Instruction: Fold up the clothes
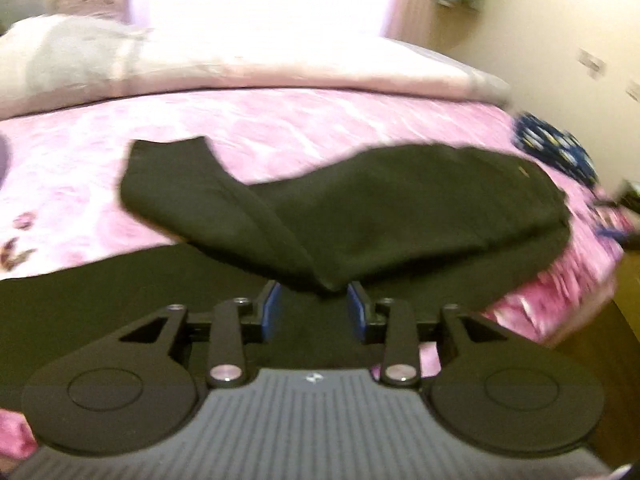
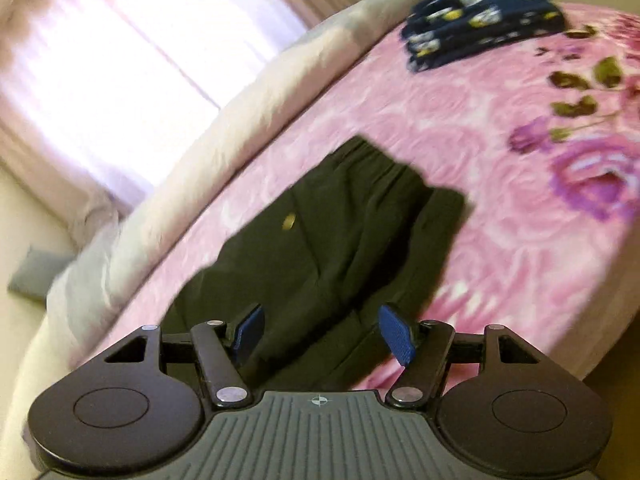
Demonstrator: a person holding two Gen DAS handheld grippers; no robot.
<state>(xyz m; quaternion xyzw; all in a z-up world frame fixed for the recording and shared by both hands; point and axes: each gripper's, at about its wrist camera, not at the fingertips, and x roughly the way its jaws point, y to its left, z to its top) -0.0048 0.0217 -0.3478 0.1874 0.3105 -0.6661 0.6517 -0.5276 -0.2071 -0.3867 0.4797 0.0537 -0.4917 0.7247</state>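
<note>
From the left wrist camera, the left gripper (image 1: 313, 307) is hanging low over the black trousers (image 1: 360, 216), its blue pads (image 1: 272, 310) standing apart with a fold of the dark cloth lying just ahead of them, gripped by nothing. The trousers are sprawling across the pink floral bedspread (image 1: 280, 128), one leg doubled back over the rest. A folded navy patterned garment (image 1: 556, 148) is sitting near the bed's right edge (rather blurred).

From the right wrist camera, the right gripper (image 2: 322, 334) is hovering over the same trousers (image 2: 320, 232), jaws spread wide and empty. The navy garment (image 2: 480, 12) is lying well beyond, and a pale duvet (image 2: 240, 120) is running along the bedspread (image 2: 480, 240).
</note>
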